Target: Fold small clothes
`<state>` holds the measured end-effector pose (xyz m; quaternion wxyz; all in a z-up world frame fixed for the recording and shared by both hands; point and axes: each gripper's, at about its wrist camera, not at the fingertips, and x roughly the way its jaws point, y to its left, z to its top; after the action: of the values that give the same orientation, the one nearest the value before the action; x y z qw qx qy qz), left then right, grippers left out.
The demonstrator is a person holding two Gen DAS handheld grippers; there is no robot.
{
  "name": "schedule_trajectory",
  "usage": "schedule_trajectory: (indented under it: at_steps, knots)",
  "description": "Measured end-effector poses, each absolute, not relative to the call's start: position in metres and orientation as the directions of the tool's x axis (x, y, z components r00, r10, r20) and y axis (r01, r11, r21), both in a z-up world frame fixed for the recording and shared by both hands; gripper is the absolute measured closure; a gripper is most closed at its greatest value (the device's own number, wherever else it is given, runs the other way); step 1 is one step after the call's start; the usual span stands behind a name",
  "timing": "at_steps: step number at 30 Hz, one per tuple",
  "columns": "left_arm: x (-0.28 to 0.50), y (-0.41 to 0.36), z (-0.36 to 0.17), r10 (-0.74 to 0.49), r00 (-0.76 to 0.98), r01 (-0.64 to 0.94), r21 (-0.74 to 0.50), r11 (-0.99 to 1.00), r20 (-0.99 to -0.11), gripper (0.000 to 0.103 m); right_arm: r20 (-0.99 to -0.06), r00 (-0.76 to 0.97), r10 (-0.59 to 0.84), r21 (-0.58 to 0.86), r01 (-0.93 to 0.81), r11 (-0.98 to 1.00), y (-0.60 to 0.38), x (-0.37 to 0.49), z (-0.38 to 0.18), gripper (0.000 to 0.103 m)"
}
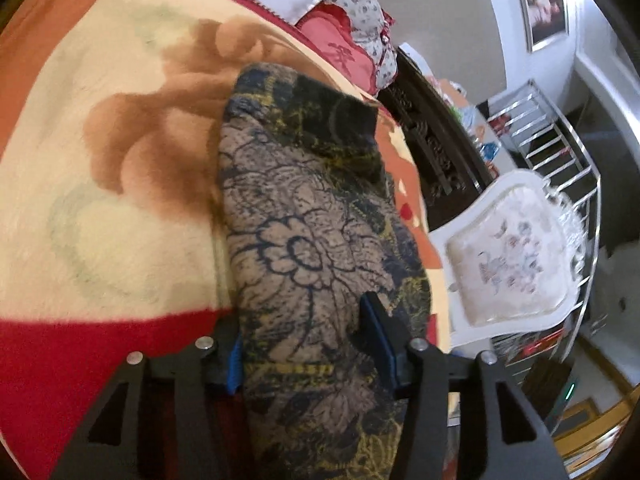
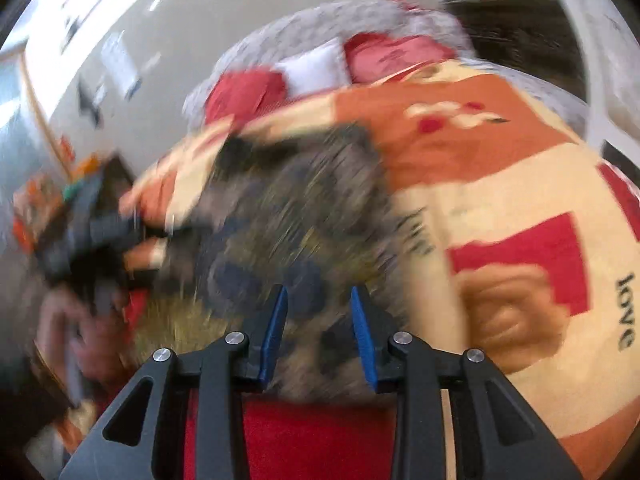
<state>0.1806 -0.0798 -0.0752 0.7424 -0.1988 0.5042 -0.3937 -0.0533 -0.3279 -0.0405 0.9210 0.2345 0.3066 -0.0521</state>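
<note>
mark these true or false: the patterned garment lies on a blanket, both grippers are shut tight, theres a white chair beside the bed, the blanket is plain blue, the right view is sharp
1. The floral patterned garment lies on a blanket: true.
2. Both grippers are shut tight: false; the left gripper and right gripper both stand open.
3. A white chair stands beside the bed: true.
4. The blanket is plain blue: false; it is cream, orange and red.
5. The right wrist view is sharp: false; it is motion-blurred.
</note>
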Motion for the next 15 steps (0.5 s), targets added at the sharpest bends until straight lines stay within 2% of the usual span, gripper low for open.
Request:
schedule_trajectory:
  at_steps: [1, 2, 3, 4, 6, 12, 15]
  knots:
    - [0.178, -0.084, -0.075, -0.776, 0.19, 0.398, -0.675, 0.621, -0.602, 0.05, -0.581, 0.812, 0.055, 0.438, 0.255, 0.862, -0.343, -0.05, -0.039, 0.051]
    - [0.177, -0.086, -0.075, -0.765, 0.197, 0.408, -0.658, 0.633, -0.613, 0.054, -0.58, 0.81, 0.091, 0.496, 0.262, 0.828, -0.362, -0.042, -0.042, 0.047]
    - [0.176, -0.087, -0.075, -0.746, 0.208, 0.405, -0.638, 0.655, -0.633, 0.063, -0.581, 0.803, 0.134, 0.536, 0.253, 0.806, -0.373, -0.034, -0.046, 0.043]
    - [0.175, -0.088, -0.075, -0.734, 0.213, 0.401, -0.627, 0.667, -0.645, 0.073, -0.584, 0.786, 0.201, 0.585, 0.236, 0.776, -0.383, -0.022, -0.054, 0.043]
    - [0.171, -0.087, -0.069, -0.713, 0.217, 0.4, -0.606, 0.688, -0.666, 0.08, -0.587, 0.76, 0.278, 0.632, 0.217, 0.744, -0.393, -0.003, -0.064, 0.043]
    - [0.175, -0.077, -0.043, -0.697, 0.214, 0.42, -0.579, 0.698, -0.685, 0.083, -0.46, 0.739, 0.493, 0.8, 0.104, 0.592, -0.397, 0.034, -0.094, 0.042]
    - [0.188, -0.057, -0.036, -0.666, 0.259, 0.388, -0.556, 0.735, -0.699, 0.083, -0.494, 0.713, 0.498, 0.799, 0.145, 0.584, -0.394, 0.046, -0.105, 0.042]
